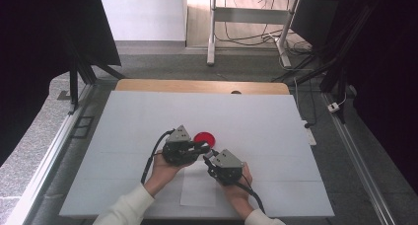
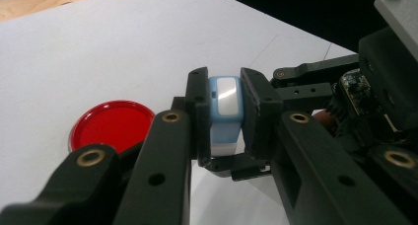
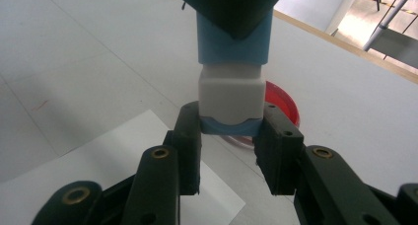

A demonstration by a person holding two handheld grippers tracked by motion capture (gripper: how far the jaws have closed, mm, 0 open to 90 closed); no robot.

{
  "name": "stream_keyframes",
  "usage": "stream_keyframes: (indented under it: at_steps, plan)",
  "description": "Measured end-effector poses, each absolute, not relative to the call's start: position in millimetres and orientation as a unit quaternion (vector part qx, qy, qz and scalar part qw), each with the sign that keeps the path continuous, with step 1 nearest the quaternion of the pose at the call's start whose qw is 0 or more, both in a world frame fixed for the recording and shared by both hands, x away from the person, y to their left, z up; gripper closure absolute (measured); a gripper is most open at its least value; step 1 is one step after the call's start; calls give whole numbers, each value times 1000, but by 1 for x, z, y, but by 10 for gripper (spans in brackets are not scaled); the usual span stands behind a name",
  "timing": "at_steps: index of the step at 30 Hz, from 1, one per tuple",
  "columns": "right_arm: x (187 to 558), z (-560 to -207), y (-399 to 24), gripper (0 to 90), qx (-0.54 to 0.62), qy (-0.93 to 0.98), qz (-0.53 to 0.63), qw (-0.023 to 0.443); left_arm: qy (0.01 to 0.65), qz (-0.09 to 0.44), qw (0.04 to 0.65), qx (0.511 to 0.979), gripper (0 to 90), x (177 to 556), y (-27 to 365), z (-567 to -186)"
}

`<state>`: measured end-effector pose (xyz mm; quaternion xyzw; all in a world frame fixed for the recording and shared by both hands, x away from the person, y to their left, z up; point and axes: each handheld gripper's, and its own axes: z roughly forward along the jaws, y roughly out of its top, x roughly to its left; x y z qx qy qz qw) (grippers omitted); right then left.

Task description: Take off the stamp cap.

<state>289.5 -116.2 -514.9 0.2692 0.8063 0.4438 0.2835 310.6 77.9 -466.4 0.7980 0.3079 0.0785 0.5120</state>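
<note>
Blue-white glue stick (image 2: 225,117) held above desk (image 1: 276,131), betw. both claws: L claw (image 2: 225,114) clamped on the blue body, R claw (image 3: 230,136) gripping the cap end. Red lid (image 1: 204,138) lies just behind on desk.

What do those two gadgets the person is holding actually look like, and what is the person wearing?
Each black hand-held tool, left and right, has two blocky black jaws on link arms with brass-coloured pivot pins, a grey three-cornered plate on top, and a black cable trailing back. The person wears white long sleeves.
</note>
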Motion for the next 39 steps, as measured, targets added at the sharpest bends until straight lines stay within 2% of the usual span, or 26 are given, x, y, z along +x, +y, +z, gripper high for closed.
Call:
stream_keyframes:
  at_steps: [28, 39]
  plan:
    - [282, -514, -117, 659, 257, 798, 446, 314, 317, 82, 519, 790, 751, 310, 79, -466]
    - [285, -515, -118, 660, 248, 810, 439, 301, 324, 72, 517, 789, 751, 312, 81, -469]
